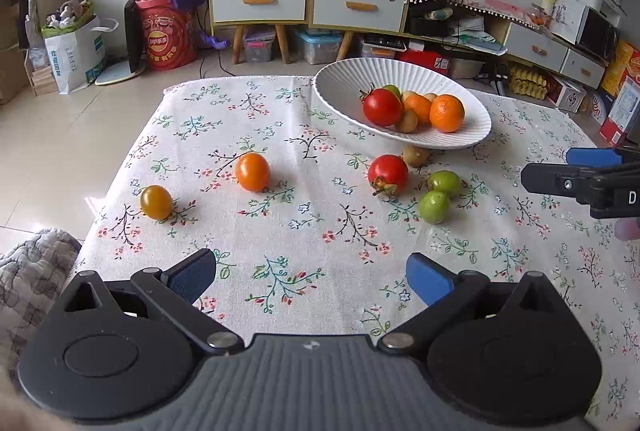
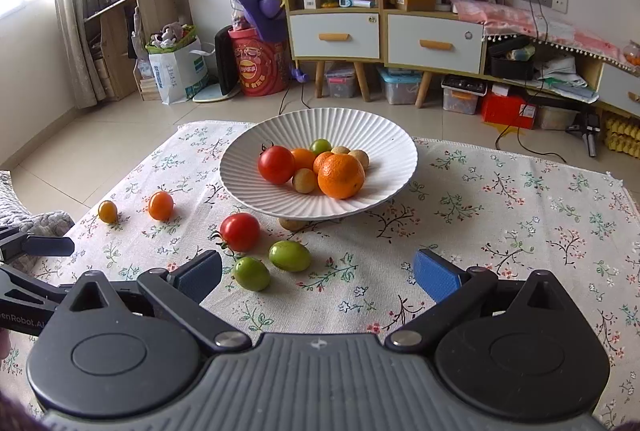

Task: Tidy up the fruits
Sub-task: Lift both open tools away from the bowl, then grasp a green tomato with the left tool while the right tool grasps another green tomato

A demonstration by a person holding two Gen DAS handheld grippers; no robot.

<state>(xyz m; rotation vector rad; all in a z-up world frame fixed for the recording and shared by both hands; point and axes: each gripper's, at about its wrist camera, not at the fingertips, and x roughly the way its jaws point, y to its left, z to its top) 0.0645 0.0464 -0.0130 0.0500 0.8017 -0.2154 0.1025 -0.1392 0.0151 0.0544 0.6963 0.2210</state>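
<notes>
Fruit is still sitting loose on the floral-cloth counter: red round tomato and two green ones at 7 o'clock of the white ribbed bowl. Both left gripper and right gripper fingers are gaping, holding nothing. I'm guessing a nudge sends those round ones rolling off.

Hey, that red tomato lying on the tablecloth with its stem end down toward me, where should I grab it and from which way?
Grip the red tomato across its round middle, coming down from above and slightly from the near side. Its leafy stem points toward the near edge, so close the pads on the smooth flanks to either side. The two green fruits sit close on its near right, so keep the right hand-held gripper clear of them.
</notes>
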